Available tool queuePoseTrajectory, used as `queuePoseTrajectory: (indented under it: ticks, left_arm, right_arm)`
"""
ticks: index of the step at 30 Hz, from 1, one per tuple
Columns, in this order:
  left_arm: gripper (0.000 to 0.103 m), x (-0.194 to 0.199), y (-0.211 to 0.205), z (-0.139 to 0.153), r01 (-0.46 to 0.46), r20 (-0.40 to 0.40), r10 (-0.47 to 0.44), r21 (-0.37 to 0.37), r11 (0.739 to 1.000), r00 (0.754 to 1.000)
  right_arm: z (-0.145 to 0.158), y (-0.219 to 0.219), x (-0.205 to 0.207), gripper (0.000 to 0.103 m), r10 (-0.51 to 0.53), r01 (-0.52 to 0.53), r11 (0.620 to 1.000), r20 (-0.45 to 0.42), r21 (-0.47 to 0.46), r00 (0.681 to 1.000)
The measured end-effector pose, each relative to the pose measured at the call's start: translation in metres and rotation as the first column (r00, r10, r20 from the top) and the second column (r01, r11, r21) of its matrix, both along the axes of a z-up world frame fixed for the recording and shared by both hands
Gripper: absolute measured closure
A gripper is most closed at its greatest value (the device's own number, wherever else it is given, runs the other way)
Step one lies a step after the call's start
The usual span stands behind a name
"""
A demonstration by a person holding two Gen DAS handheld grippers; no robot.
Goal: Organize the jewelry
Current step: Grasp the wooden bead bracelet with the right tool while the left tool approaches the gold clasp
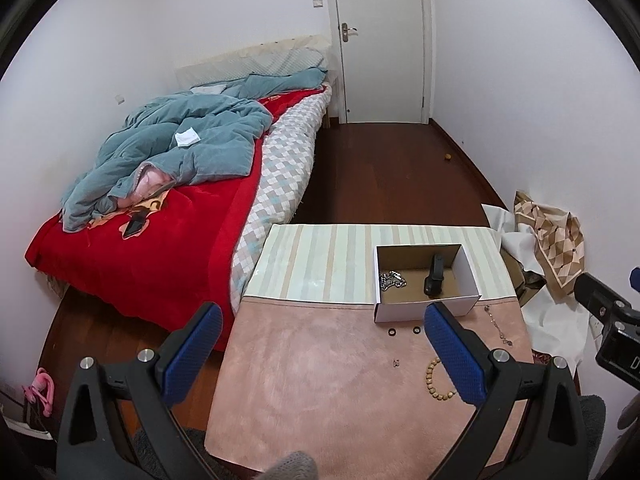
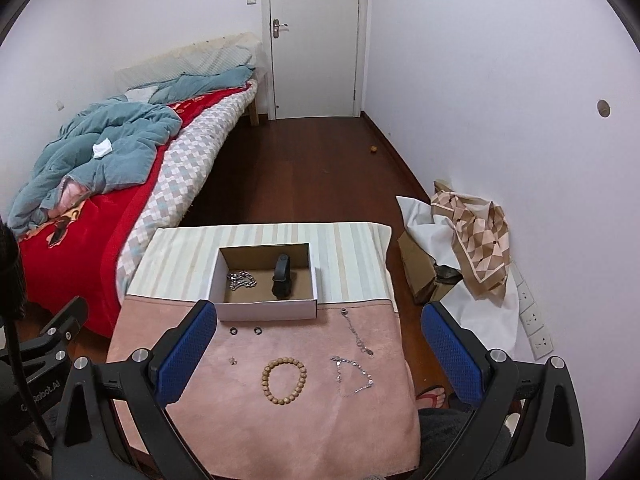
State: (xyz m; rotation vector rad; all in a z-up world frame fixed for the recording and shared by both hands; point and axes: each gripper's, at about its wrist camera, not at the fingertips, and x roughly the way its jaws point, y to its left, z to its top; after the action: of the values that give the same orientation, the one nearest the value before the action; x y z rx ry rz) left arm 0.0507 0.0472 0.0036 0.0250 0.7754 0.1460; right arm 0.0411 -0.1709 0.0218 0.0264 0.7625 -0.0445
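Observation:
An open cardboard box (image 2: 224, 308) (image 1: 416, 314) stands mid-table and holds a silver chain (image 2: 241, 279) (image 1: 392, 280) and a black band (image 2: 282, 276) (image 1: 434, 276). On the pink cloth (image 2: 240, 432) in front lie two small dark rings (image 2: 234, 331) (image 2: 258, 331), a tiny earring (image 2: 232, 360), a wooden bead bracelet (image 2: 284, 380) (image 1: 434, 378), a thin chain (image 2: 357, 332) and a silver beaded chain (image 2: 354, 374). My left gripper (image 1: 324, 322) is open and empty above the cloth's left part. My right gripper (image 2: 320, 320) is open and empty above the jewelry.
The small table carries a striped cloth (image 2: 180, 256) behind the box. A bed with a red blanket (image 1: 132, 256) stands at the left. Paper, a patterned scarf (image 2: 476, 236) and a cardboard box lie on the floor at the right, by wall sockets (image 2: 536, 320).

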Motion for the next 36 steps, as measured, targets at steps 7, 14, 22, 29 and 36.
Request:
queuePoseTrajectory:
  ticks: [7, 14, 22, 29, 36]
  left_arm:
    - [0.000, 0.009, 0.004, -0.043, -0.031, -0.059, 0.031, 0.012, 0.999, 0.998]
    - [0.000, 0.038, 0.010, -0.136, -0.092, -0.240, 0.105, 0.065, 0.994, 0.965]
    - [0.000, 0.065, 0.016, -0.204, -0.095, -0.375, 0.133, 0.118, 0.988, 0.917]
    - [0.000, 0.076, 0.011, -0.224, -0.051, -0.422, 0.098, 0.120, 0.991, 0.901]
    - [0.000, 0.087, -0.003, -0.234, 0.000, -0.460, 0.004, 0.010, 1.000, 0.888]
  right_arm:
    - [-0.050, -0.017, 0.011, 0.000, -0.013, 0.023, 0.996, -0.118, 0.081, 0.993]
    - [-0.157, -0.041, 0.036, 0.020, -0.030, 0.075, 0.988, -0.310, 0.134, 0.950]
    - [-0.254, -0.034, 0.069, 0.032, 0.011, 0.083, 0.977, -0.435, 0.195, 0.900]
    - [-0.293, -0.002, 0.089, 0.072, 0.056, 0.018, 0.988, -0.474, 0.150, 0.879]
    - [-0.294, -0.011, 0.083, 0.094, 0.020, 0.031, 0.995, -0.474, 0.099, 0.880]
